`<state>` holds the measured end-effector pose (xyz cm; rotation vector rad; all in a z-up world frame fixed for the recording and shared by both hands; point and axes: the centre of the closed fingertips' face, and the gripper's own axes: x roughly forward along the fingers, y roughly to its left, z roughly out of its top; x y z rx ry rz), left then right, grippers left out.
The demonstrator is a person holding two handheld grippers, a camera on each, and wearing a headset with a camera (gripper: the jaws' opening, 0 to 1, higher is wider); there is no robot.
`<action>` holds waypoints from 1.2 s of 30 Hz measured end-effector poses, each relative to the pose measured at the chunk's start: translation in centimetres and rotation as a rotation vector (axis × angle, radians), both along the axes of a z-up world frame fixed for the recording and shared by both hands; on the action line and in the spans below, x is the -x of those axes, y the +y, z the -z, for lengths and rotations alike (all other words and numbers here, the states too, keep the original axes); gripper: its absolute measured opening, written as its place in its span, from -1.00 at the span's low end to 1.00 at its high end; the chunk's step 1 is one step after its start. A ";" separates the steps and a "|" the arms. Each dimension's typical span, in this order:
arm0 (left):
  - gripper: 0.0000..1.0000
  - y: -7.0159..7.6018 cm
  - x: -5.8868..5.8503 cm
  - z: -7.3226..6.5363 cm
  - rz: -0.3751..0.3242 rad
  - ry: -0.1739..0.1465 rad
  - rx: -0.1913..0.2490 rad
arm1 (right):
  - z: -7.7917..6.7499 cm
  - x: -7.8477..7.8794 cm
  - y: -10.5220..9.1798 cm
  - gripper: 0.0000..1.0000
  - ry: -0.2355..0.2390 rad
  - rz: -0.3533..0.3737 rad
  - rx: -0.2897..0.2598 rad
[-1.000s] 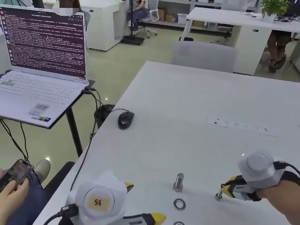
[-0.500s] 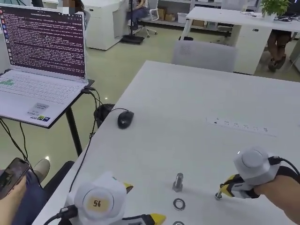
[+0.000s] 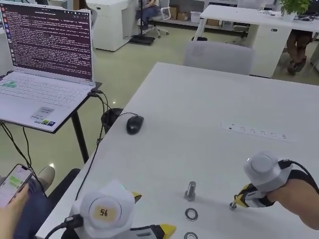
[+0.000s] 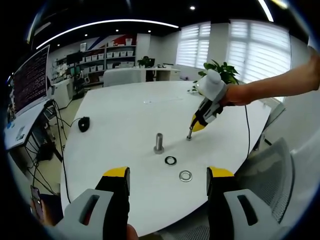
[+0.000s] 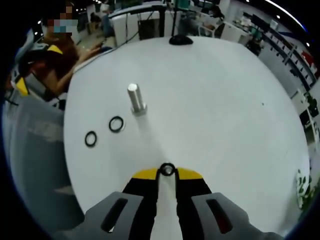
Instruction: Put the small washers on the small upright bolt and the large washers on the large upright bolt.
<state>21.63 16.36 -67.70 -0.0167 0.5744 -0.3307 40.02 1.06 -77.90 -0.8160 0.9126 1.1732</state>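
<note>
- The desk (image 3: 209,114) is smooth and hard, and every task part sits close to its near edge.
- The left gripper (image 4: 168,173) hangs over that edge with its jaws wide apart and empty, pointing at the large bolt.
- The right gripper (image 3: 238,201) has its jaws drawn together, pinching a small washer (image 5: 167,164) at the very tips. In the left gripper view the tips sit at the top of the small bolt.
- The large bolt (image 3: 190,191) stands head-down, in from the edge. It looks like solid steel, stiff and fairly heavy for its size. It is free-standing, so I judge a sideways knock would tip it.
- The small bolt (image 3: 233,204) stands apart from the large one, further along the near edge. It is lighter and probably topples more easily, so a washer should come straight down over it.
- The far washer (image 3: 191,214) lies flat just beside the large bolt, and the near washer (image 3: 190,235) lies closer to the edge.
- Both look like thin, rigid, slick, light metal. Lying flush on the desk they offer little to grab. I would pinch one across a single side of the ring, leaving the hole clear.
- Both look bigger than the held one, so they are probably meant for the large bolt.
</note>
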 end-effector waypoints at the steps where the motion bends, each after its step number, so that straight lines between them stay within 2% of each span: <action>1: 0.23 0.0 0.0 0.0 0.000 0.001 0.000 | 0.1 0.0 0.0 -0.73 0.000 -0.002 0.004; 12: 0.23 0.6 0.3 0.2 -0.013 0.010 -0.007 | 2.7 0.2 -0.6 -0.78 0.037 0.029 0.055; 17: 0.23 0.8 0.2 0.0 -0.018 0.007 -0.007 | 3.4 0.1 -0.6 -0.78 0.049 0.063 0.049; 23: 0.23 0.8 0.1 0.1 -0.012 0.011 -0.013 | 3.8 0.3 -1.0 -0.77 0.050 0.083 0.036; 28: 0.23 0.7 -0.1 -0.1 -0.006 0.007 -0.017 | 3.9 1.0 -1.6 -0.76 0.068 0.137 -0.003; 36: 0.23 0.5 0.1 -0.1 0.001 0.009 -0.021 | 4.0 3.0 -2.3 -0.66 0.077 0.160 -0.061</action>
